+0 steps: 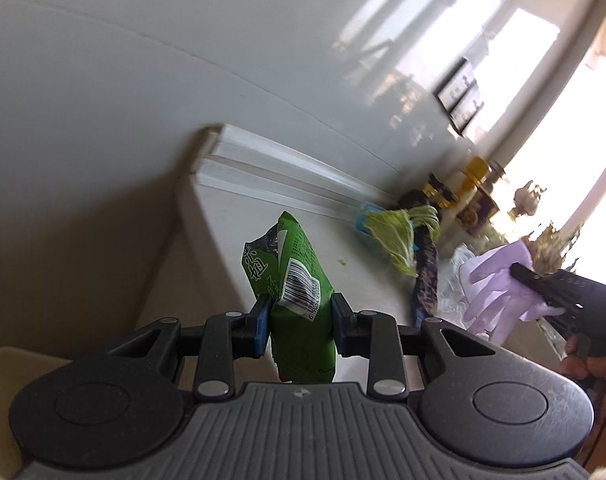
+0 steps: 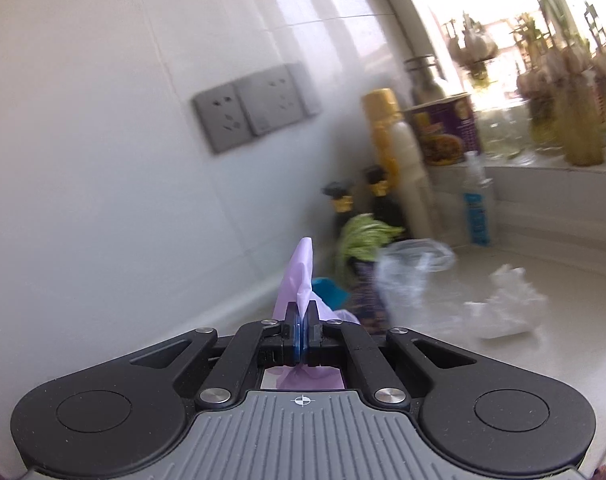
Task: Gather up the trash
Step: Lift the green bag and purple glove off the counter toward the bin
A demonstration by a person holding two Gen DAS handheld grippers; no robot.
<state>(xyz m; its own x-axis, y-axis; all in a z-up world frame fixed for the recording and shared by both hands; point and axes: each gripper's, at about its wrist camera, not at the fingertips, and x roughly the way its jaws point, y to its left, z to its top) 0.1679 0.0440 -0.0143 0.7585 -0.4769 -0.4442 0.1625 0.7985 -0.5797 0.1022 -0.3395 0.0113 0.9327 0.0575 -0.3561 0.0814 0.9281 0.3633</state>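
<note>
My left gripper (image 1: 301, 306) is shut on a green snack wrapper (image 1: 293, 276) with a barcode, held up above the white counter (image 1: 239, 232) near its left end. My right gripper (image 2: 301, 312) is shut on a lilac disposable glove (image 2: 301, 272), which sticks up between the pads; the glove (image 1: 499, 284) and the right gripper (image 1: 523, 274) also show at the right of the left wrist view. On the counter lie a crumpled white tissue (image 2: 507, 304), a clear plastic bag (image 2: 411, 276), a dark patterned wrapper (image 1: 427, 276) and a blue scrap (image 2: 329, 290).
A green-yellow tasselled cloth (image 1: 399, 236) lies by the wall. Bottles (image 2: 399, 152), a purple cup-noodle tub (image 2: 447, 128) and a small spray bottle (image 2: 477, 204) stand in the corner. Grey wall sockets (image 2: 255, 108) sit on the tiled wall. Garlic and plants line the windowsill (image 2: 563, 80).
</note>
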